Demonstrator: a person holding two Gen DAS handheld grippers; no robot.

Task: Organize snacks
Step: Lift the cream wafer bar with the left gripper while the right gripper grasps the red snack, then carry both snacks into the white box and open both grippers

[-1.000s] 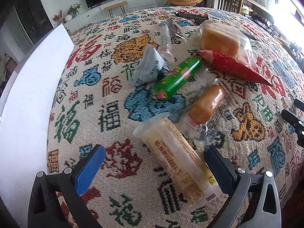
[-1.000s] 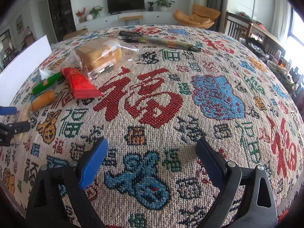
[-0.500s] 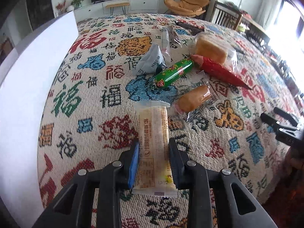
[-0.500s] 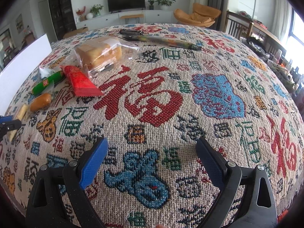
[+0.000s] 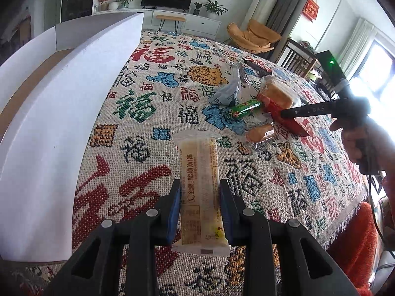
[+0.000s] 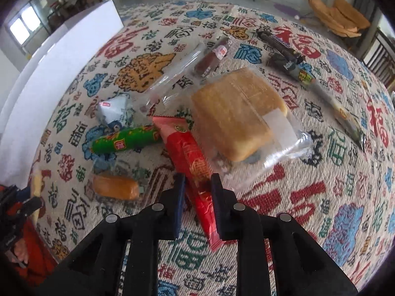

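Note:
My left gripper [image 5: 199,192] is shut on a long pale wafer packet [image 5: 200,172] and holds it above the patterned cloth, beside the white box [image 5: 61,123]. My right gripper [image 6: 197,185] is shut on the narrow end of a red cone-shaped snack packet [image 6: 191,159]. Around it lie a green sausage stick [image 6: 126,141], an orange bun in clear wrap [image 6: 116,190], a big bagged cake [image 6: 237,116] and a small grey-white pouch [image 6: 113,111]. The right gripper also shows in the left wrist view [image 5: 321,109].
Further back lie a clear tube packet [image 6: 177,71], a dark red sausage [image 6: 212,59] and dark long bars [image 6: 291,61]. The white box wall [image 6: 56,79] runs along the left edge of the cloth. A person's hand [image 5: 365,143] holds the right gripper.
My left gripper closed on the wafer packet and lifted it toward the white box. My right gripper moved left across the cloth to the snack pile and closed on the red cone packet.

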